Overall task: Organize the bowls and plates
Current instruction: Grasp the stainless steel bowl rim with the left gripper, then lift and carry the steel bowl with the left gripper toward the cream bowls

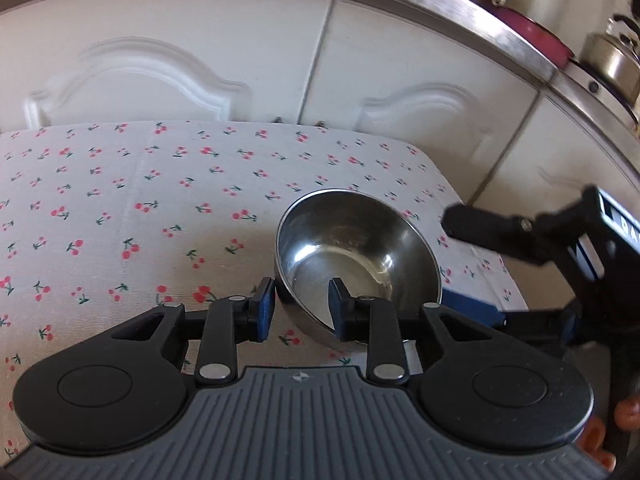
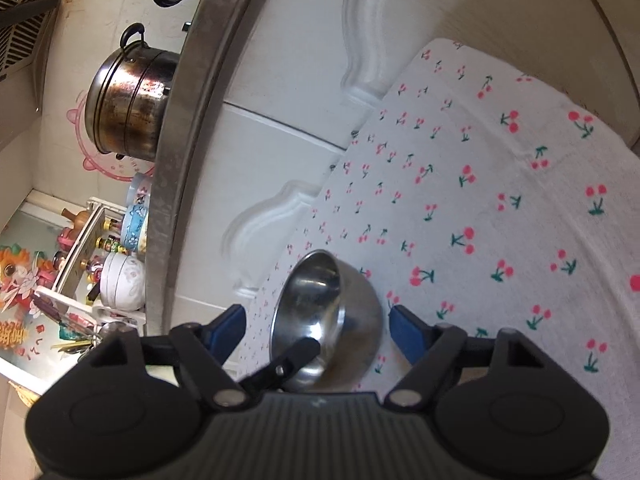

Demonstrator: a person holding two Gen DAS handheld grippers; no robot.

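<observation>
- Right, around me: white cabinet doors [image 1: 168,64] behind the cherry-print cloth [image 1: 120,208], a steel counter edge [image 1: 460,4] above them.
- My right-hand camera picks up what the left barely shows: a browned steel pot [image 2: 128,108] up on the counter, and a rack with a white bowl [image 2: 122,280] and small jars beyond it.
- Nothing lies on the cloth between me and the steel bowl [image 1: 356,256]; only my own two tools crowd it.
- Left gripper [image 1: 302,304]: jaws narrow, straddling the bowl's near rim, one blue pad outside the wall, one inside. I'd call it pinched on the rim, with the bowl tipped up on the cloth.
- Right gripper [image 2: 320,328]: jaws standing wide, the bowl [image 2: 320,312] between the pads with a gap on each side, so not gripping.
- From the left camera, the right tool shows as a black finger [image 1: 480,228] just beside the bowl's far side.
- From the right camera, a black finger of the left tool [image 2: 298,354] reaches into the bowl's mouth.
</observation>
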